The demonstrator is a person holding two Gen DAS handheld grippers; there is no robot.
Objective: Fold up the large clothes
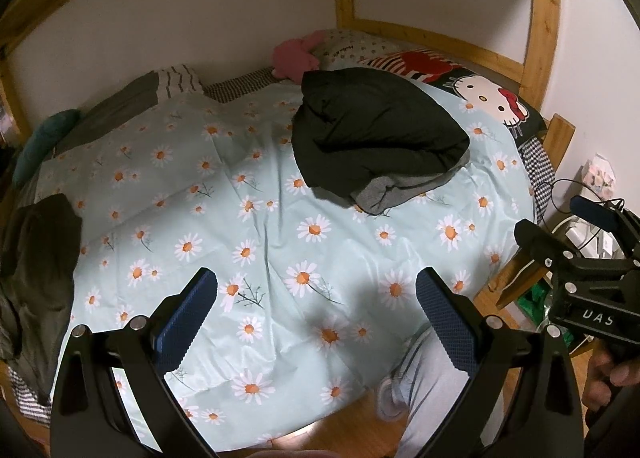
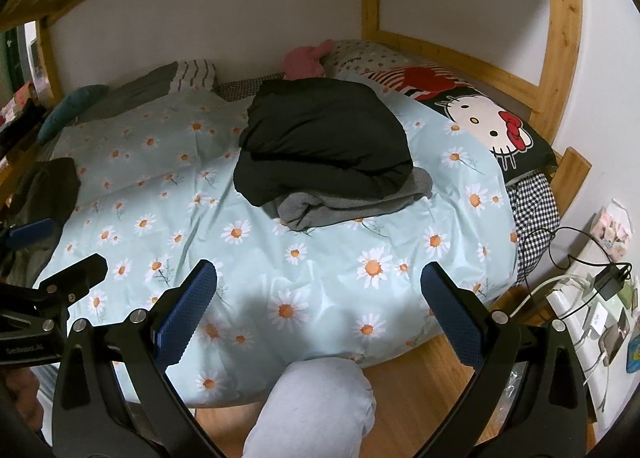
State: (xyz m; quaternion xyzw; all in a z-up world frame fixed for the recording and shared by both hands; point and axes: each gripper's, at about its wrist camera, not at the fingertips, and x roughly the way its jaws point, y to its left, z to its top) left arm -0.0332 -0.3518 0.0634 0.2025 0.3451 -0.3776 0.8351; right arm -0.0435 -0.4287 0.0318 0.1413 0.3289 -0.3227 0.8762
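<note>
We hold the left gripper (image 1: 316,314) and right gripper (image 2: 318,308) wide apart and empty above the bed (image 1: 280,234), since the folded black garment (image 2: 324,138) already rests stacked on grey clothing (image 2: 352,204).

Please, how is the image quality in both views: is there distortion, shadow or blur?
Left wrist view: strong fisheye bending of the bed frame, dim warm light, soft shadow on the daisy duvet. Right wrist view: same bending, black corners, shadow near the right gripper; little blur.

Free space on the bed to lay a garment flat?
Free: daisy quilt between both open grippers and the folded black-grey stack. Also the quilt's left middle, between stack and dark garment. Crowded: pillows at the headboard.
</note>
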